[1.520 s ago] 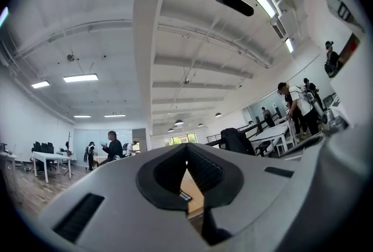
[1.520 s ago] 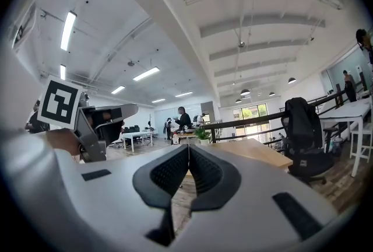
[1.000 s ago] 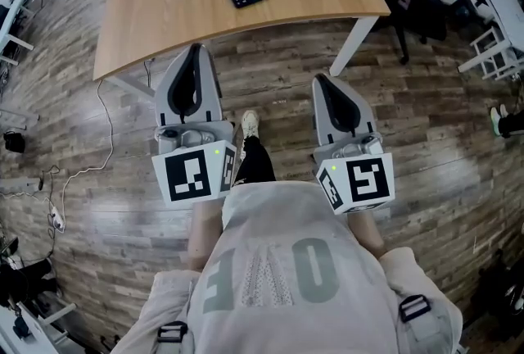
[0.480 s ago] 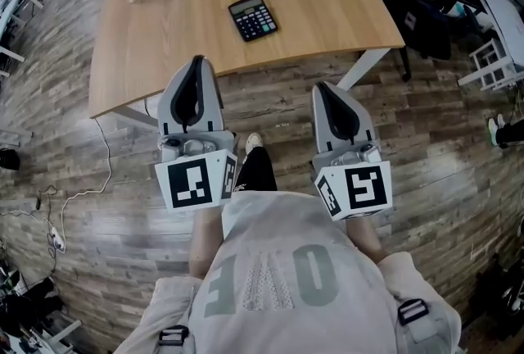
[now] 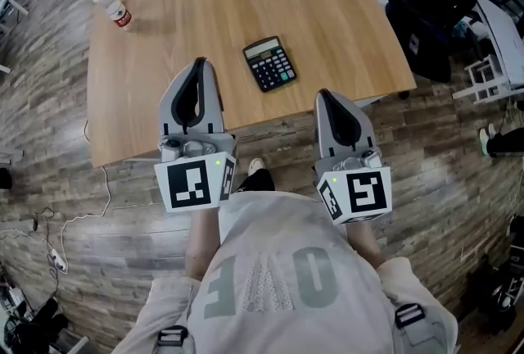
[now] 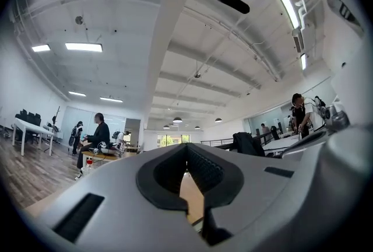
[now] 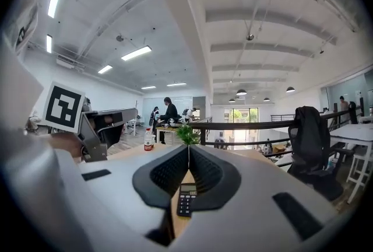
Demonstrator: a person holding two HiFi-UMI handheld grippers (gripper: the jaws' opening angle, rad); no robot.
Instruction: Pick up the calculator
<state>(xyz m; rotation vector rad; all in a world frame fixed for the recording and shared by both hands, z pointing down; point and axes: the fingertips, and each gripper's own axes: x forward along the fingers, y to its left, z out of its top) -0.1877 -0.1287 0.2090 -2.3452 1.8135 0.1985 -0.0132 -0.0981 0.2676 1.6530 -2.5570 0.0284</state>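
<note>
Both pairs of jaws are closed on nothing, on the left gripper (image 5: 197, 63) and the right gripper (image 5: 324, 95). The calculator (image 5: 270, 64) lies flat on the wooden table (image 5: 164, 57), ahead between them and untouched. If I reach it without opening, I judge the tips would shove it away. It's thin, so a shallow pinch may slip.

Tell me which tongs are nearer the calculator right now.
Right, narrowly. The right tongs sit just short of the calculator, slightly to its right, and it shows ahead in their own view. The left tongs are level with it, farther off to its left.
</note>
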